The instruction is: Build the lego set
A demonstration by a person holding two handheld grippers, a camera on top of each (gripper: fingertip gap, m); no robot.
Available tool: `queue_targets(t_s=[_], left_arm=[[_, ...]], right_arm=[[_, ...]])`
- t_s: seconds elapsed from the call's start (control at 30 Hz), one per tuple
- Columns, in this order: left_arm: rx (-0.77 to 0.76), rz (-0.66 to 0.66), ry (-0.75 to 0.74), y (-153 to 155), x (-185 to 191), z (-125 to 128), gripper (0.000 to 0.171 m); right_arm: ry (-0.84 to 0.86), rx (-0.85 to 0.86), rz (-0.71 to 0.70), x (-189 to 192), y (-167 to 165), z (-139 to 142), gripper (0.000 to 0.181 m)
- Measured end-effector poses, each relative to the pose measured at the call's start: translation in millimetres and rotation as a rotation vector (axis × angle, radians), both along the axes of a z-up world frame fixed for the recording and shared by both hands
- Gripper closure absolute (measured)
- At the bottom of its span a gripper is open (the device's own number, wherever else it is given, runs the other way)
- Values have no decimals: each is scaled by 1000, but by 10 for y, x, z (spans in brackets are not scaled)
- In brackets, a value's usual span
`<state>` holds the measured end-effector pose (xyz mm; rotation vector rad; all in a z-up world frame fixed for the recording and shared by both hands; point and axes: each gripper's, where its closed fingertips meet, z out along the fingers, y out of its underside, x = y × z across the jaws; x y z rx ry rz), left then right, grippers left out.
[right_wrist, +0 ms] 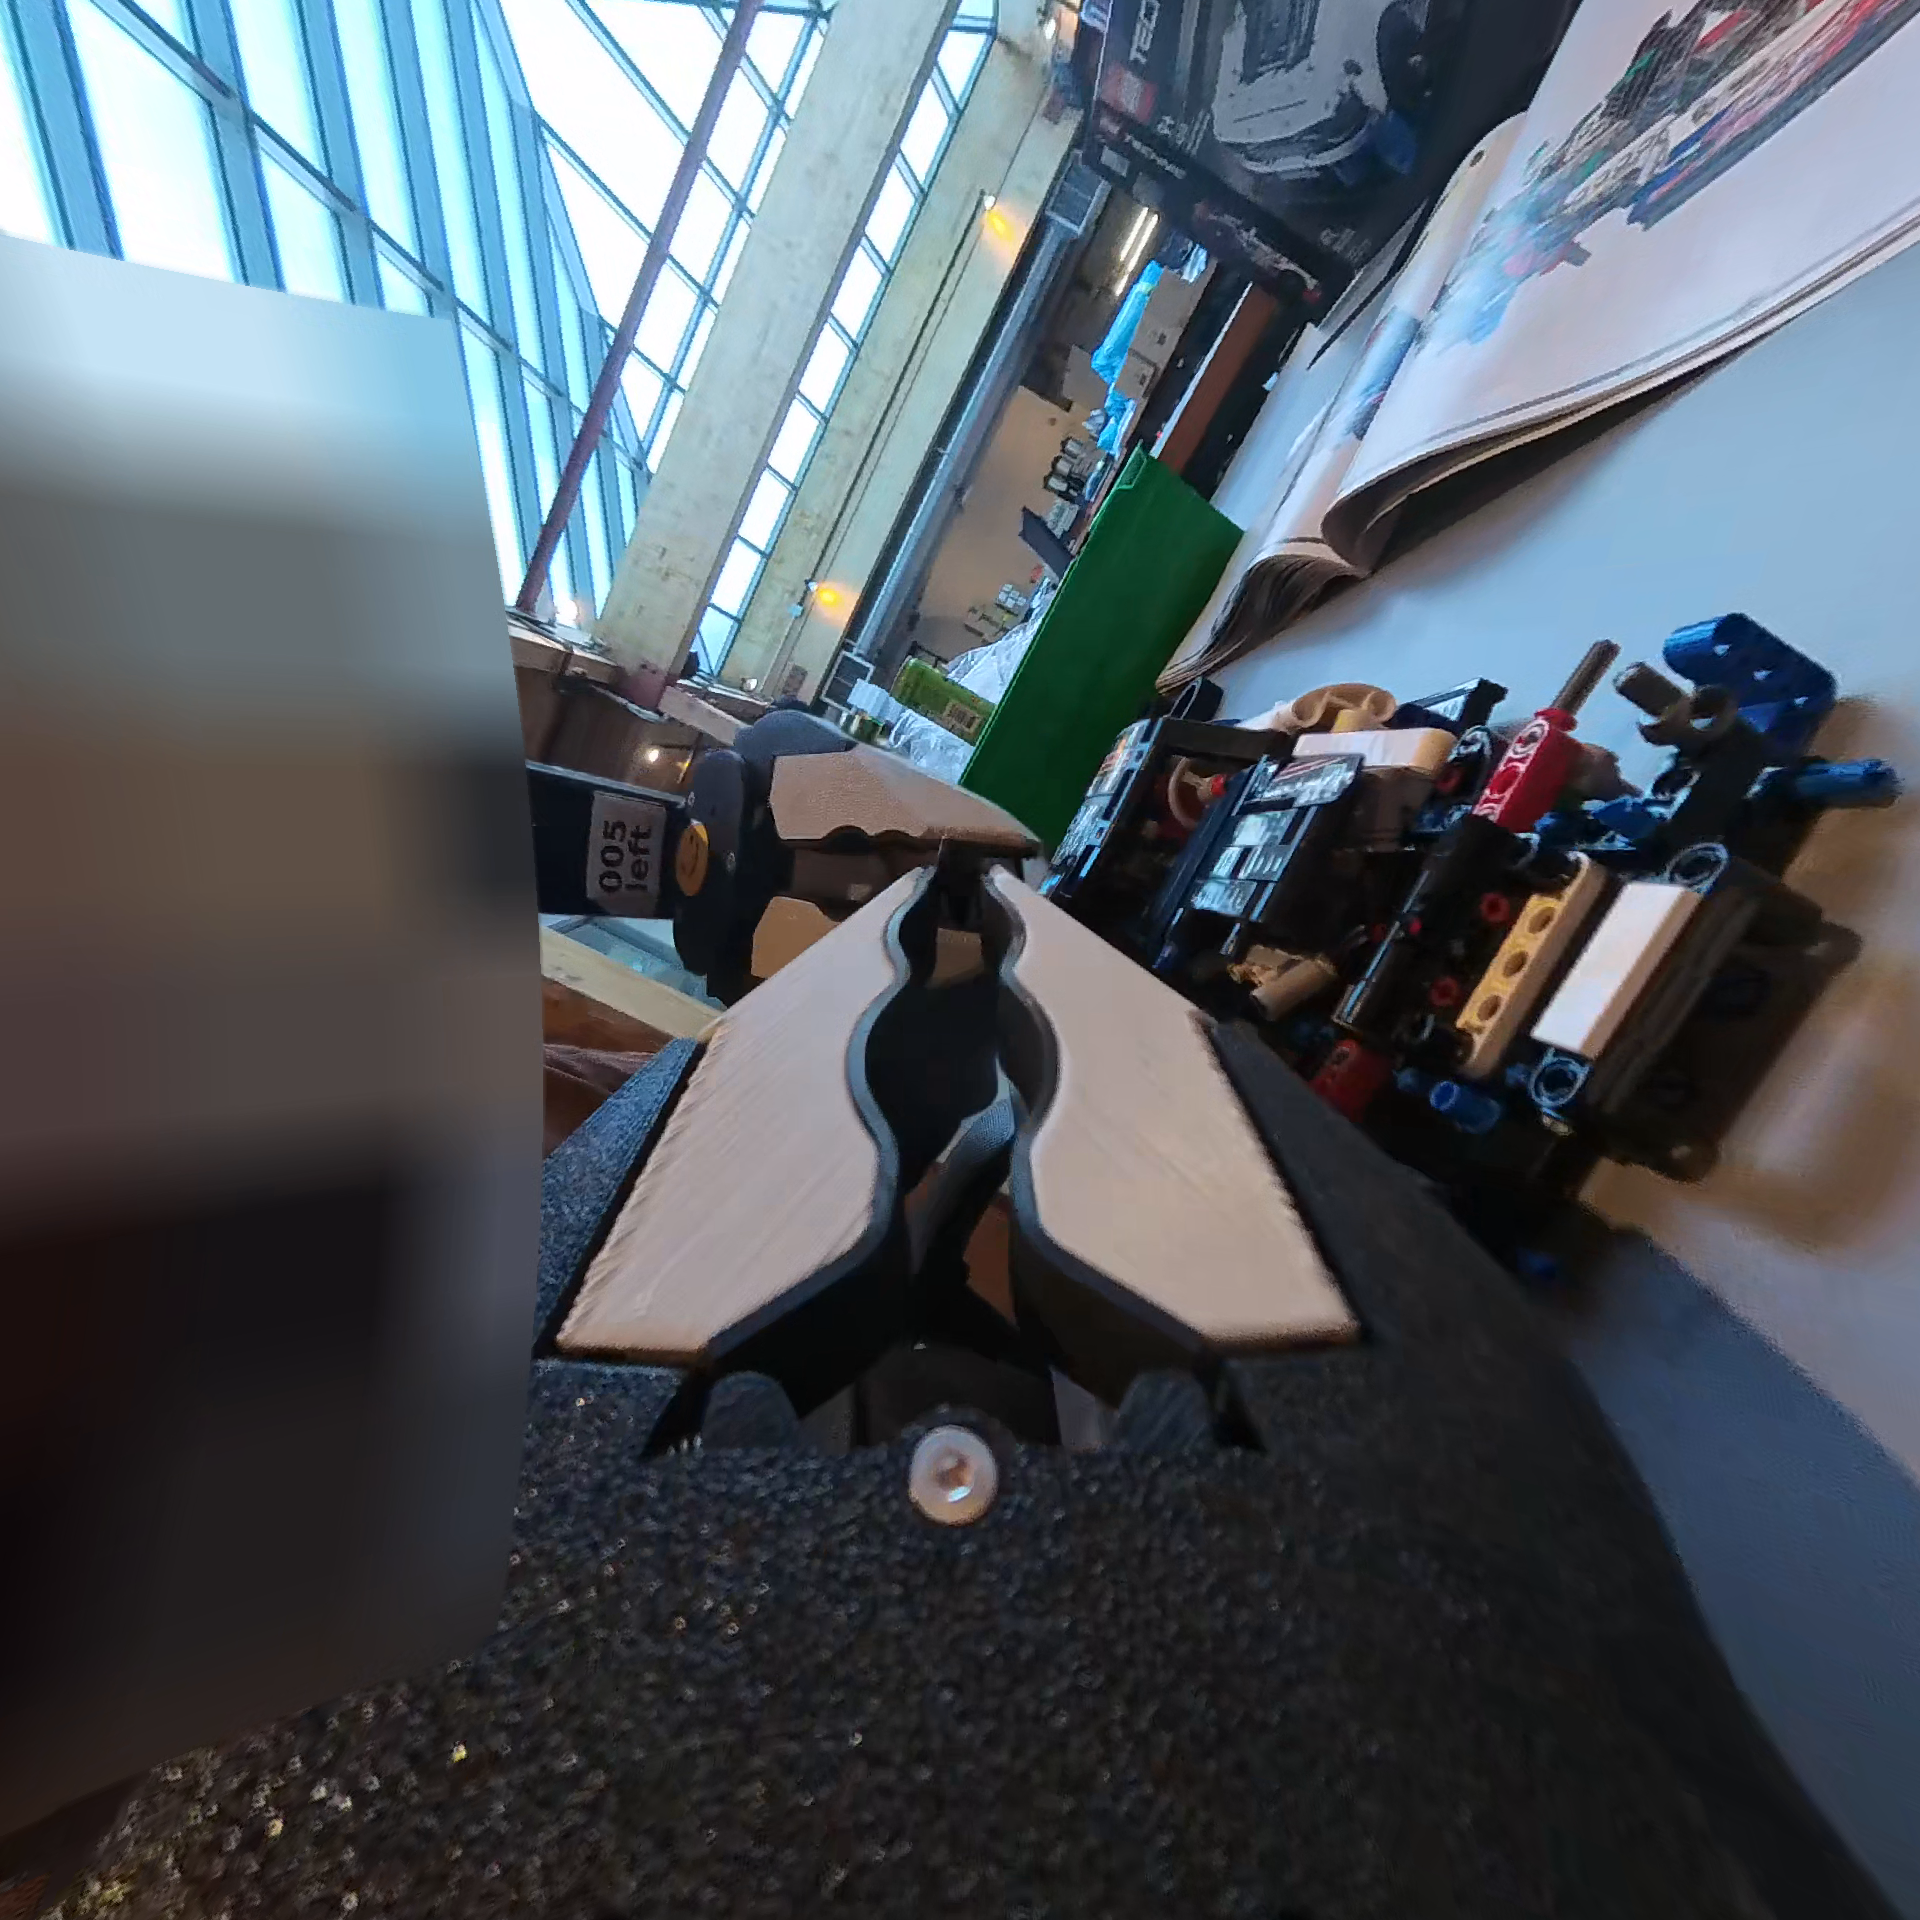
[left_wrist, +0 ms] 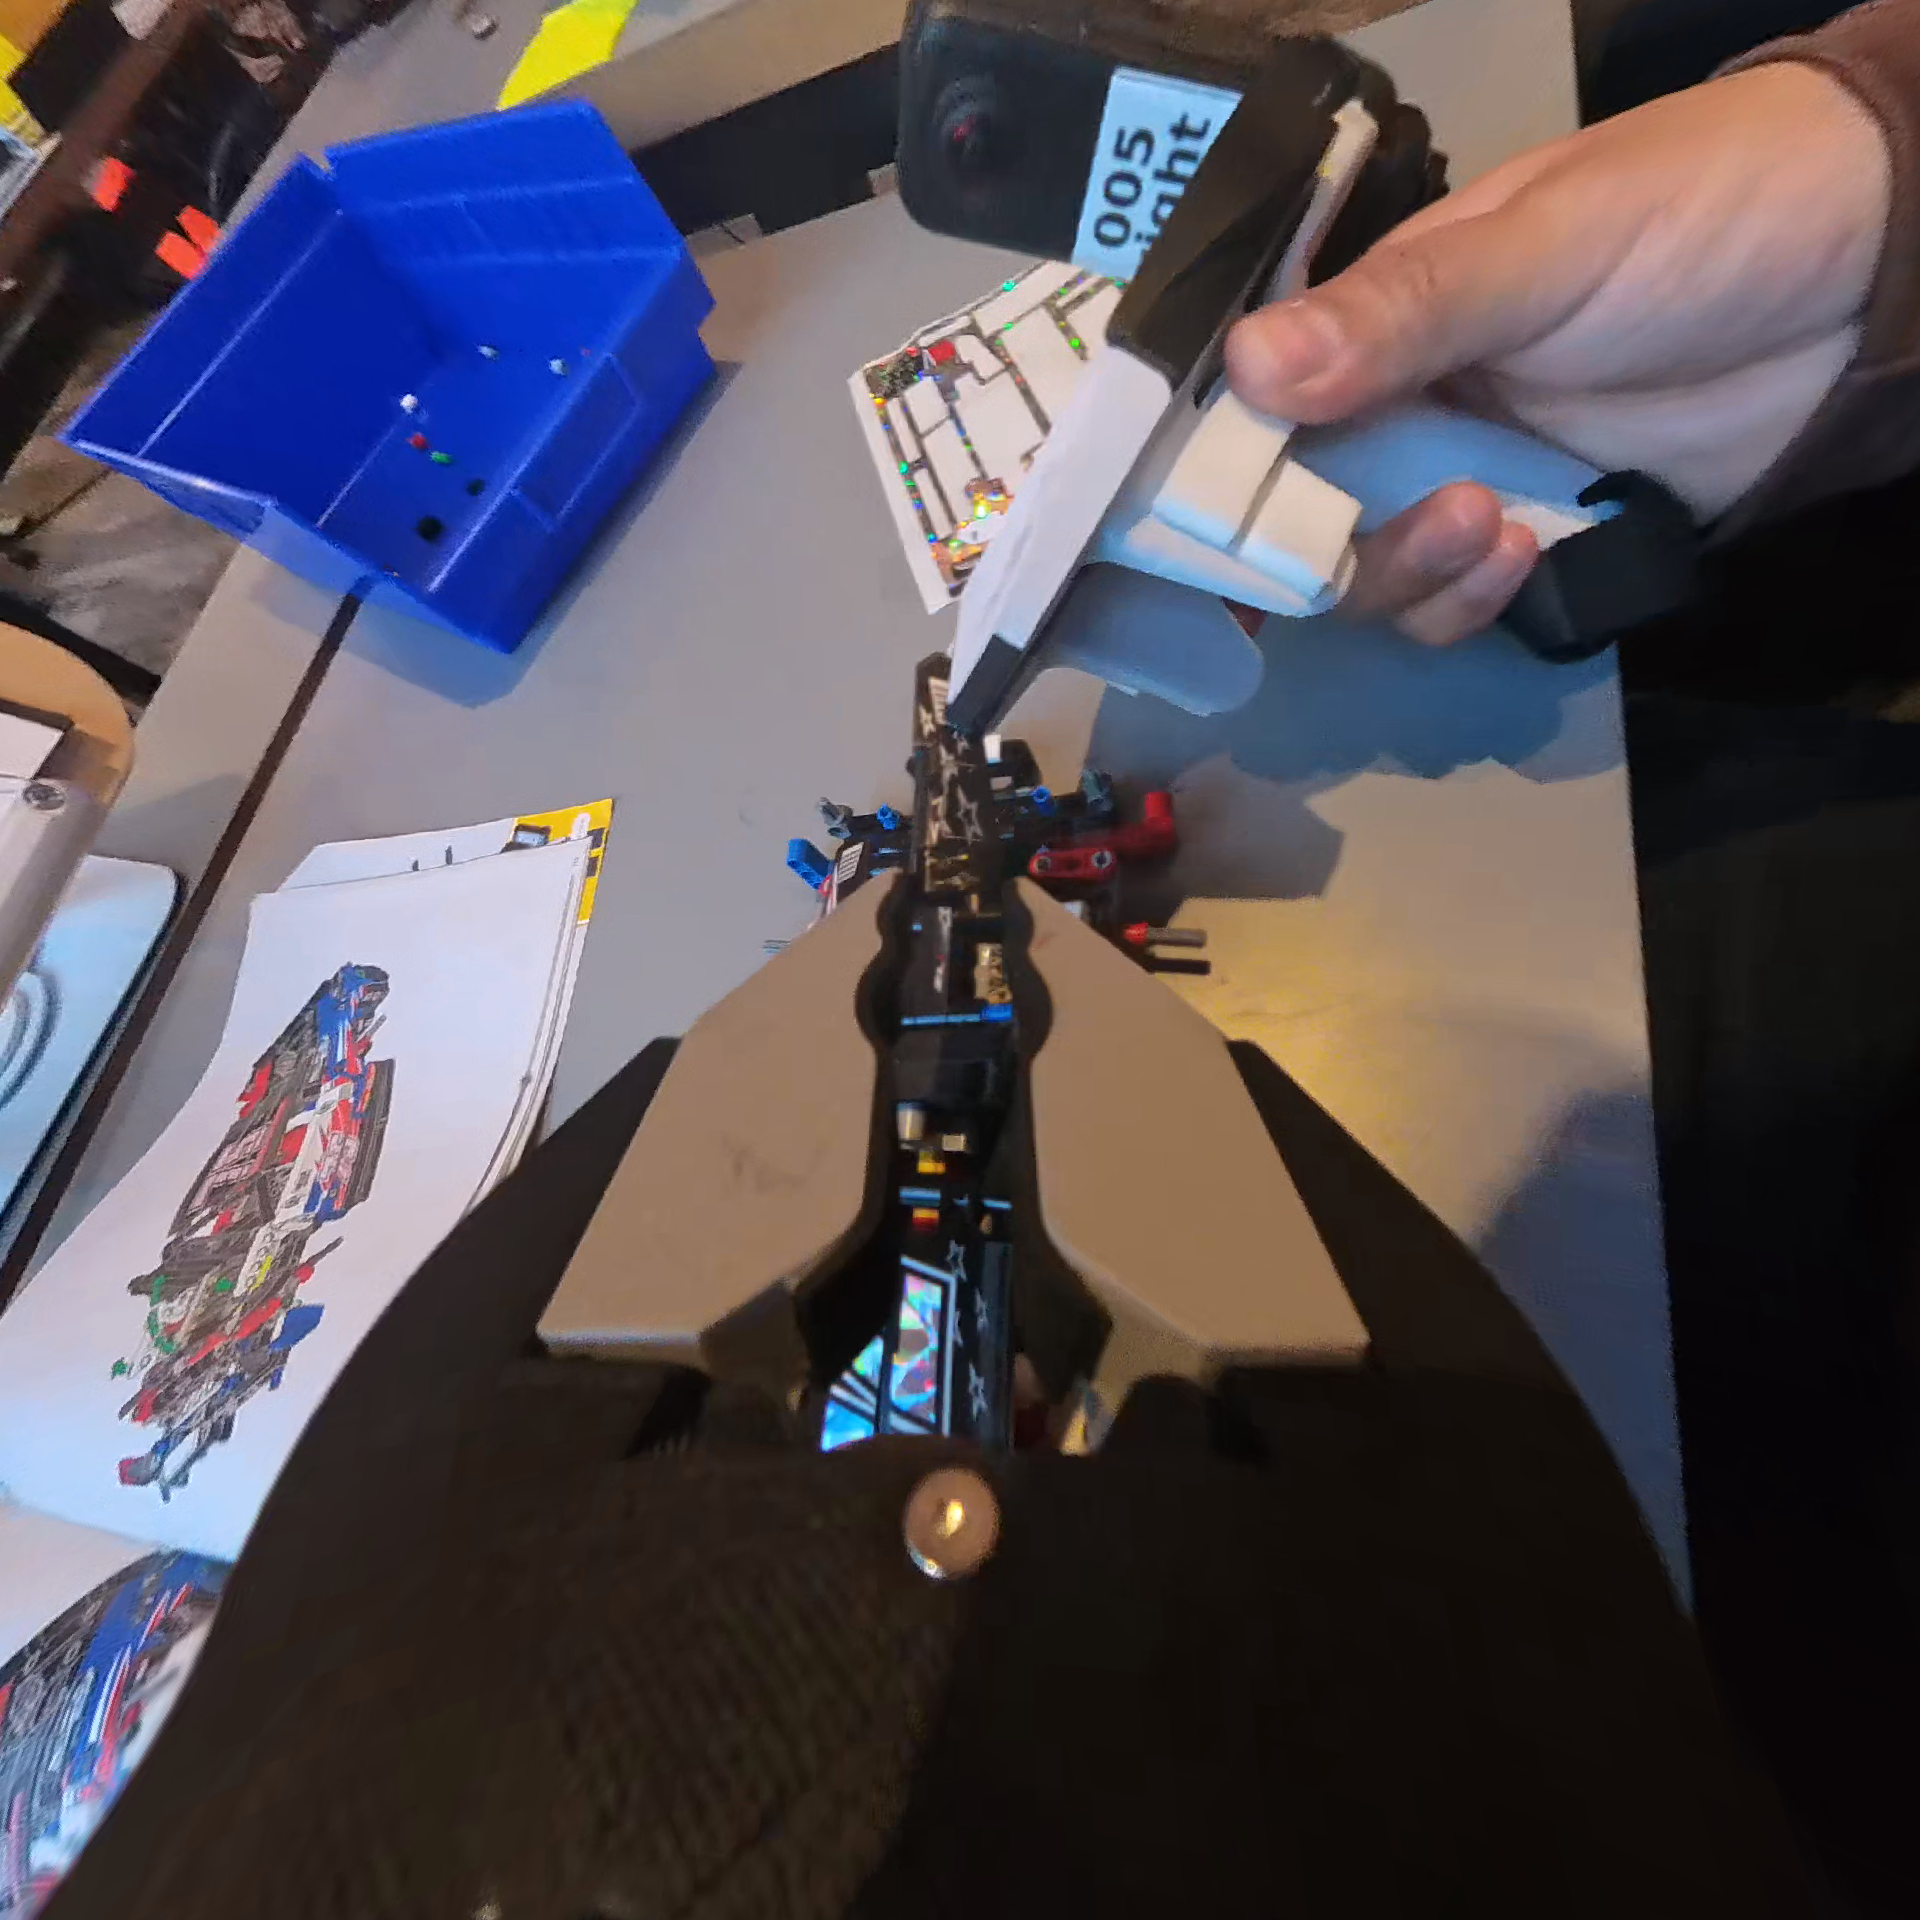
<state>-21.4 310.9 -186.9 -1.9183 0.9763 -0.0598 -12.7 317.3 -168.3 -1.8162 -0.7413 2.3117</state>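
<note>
On the grey bench (left_wrist: 665,665), which fills most of the left wrist view, lie papers and parts under mixed daylight and warm yellow lamp glow. Beyond it, in the right wrist view, tall gridded windows (right_wrist: 343,135) and a pale column (right_wrist: 790,312); a green panel (right_wrist: 1101,634) stands farther back among shelving. Blue bin (left_wrist: 416,364) at the bench's far left, a few small pieces on its floor. Open instruction booklet (left_wrist: 312,1143) near left, showing a printed model. Sticker sheet (left_wrist: 966,436) beyond centre, partly under the right tool. Lego model (right_wrist: 1455,935), black with blue, red and white parts, rests on the bench at centre. Left tongs (left_wrist: 951,883) clamp a long black starred section of it, which runs back between the fingers. Right tongs (right_wrist: 956,883), held by a bare hand (left_wrist: 1579,343), are nearly closed, pinching a small dark piece at the tips, touching the model's far end.
</note>
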Motion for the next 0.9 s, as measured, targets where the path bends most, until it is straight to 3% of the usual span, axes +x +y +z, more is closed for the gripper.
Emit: queue_targets(t_s=[0.07,0.13,0.2,0.37,0.5,0.63,0.7,0.9], left_arm=[[-12,15,-22,-20,-32,-5,159],[-42,23,-26,-46,-66,-54,158],[-62,22,-32,-68,-97,-83,159],[-153,-31,-65,-145,-56,-143,159],[-189,-66,-62,-183,-13,-165,159],[-203,-89,-40,-203,14,-181,159],[-200,-94,-27,-198,27,-197,159],[-209,-96,-44,-171,28,-198,159]], right_arm=[[-22,17,22,-32,-13,-42,174],[-88,146,36,-24,2,-111,171],[-157,399,23,34,77,-117,158],[-220,1131,97,89,-28,-34,156],[-240,1486,215,1,-223,-133,157],[-270,1616,286,-84,-258,-284,159],[-274,1668,295,-98,-246,-297,167],[-268,1743,298,-107,-223,-290,167]])
